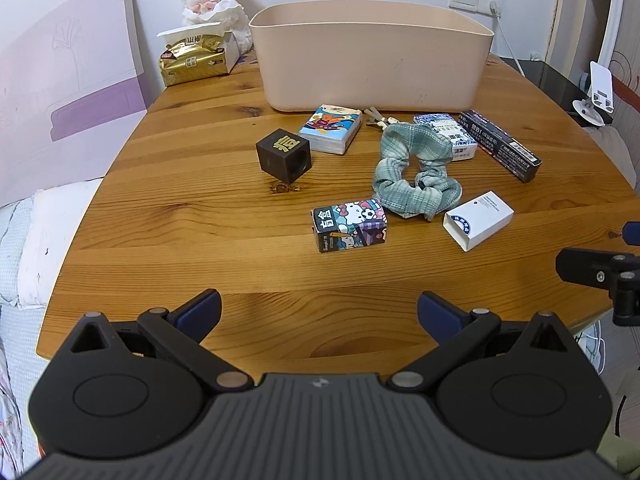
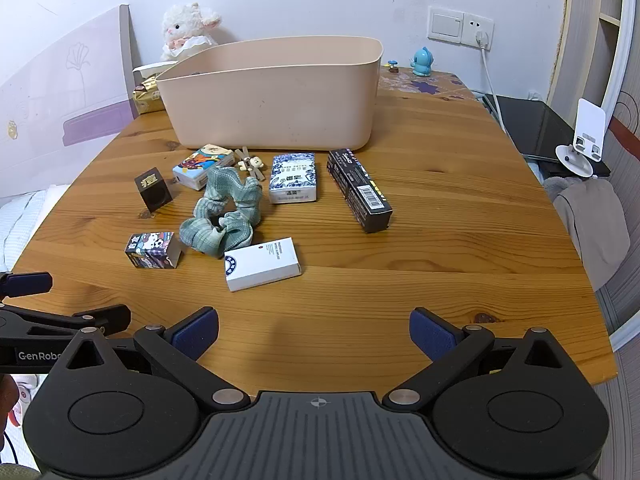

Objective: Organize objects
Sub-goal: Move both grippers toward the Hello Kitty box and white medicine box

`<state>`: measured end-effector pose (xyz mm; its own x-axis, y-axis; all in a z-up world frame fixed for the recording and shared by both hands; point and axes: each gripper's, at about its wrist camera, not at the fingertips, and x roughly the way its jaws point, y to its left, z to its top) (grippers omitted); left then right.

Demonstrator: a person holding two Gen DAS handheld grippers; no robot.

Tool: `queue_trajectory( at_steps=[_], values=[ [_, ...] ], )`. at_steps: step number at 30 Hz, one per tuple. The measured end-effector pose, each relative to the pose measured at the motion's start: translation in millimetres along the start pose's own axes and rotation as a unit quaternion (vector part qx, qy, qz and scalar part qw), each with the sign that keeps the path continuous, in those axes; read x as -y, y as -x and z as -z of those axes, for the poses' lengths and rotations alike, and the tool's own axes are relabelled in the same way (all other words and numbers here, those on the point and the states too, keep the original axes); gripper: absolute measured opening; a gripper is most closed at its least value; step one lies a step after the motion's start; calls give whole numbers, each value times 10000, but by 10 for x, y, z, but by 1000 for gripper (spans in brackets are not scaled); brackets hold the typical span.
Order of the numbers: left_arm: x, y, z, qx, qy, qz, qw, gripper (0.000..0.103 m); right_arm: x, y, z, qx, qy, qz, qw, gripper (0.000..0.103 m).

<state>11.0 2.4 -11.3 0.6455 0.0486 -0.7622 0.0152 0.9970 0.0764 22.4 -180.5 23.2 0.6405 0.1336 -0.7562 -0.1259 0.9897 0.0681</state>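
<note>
A pink plastic bin stands at the back of the wooden table. In front of it lie a dark cube, a cartoon tissue pack, a green scrunchie, a blue-white pack, a long black box, a Hello Kitty box, a white box and a small hair clip. My left gripper and right gripper are open and empty near the front edge.
A plush lamb and a gold tissue pack sit at the back left. A blue figurine stands at the back right. A bed lies left of the table. A phone stand is at the right.
</note>
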Motion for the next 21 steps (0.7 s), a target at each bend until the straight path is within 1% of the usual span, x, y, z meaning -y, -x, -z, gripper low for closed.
queue_trajectory(
  at_steps=[21],
  values=[
    [-7, -15, 1, -7, 29, 14, 10000, 103, -20, -50, -26, -34, 7, 30, 10000, 103]
  ],
)
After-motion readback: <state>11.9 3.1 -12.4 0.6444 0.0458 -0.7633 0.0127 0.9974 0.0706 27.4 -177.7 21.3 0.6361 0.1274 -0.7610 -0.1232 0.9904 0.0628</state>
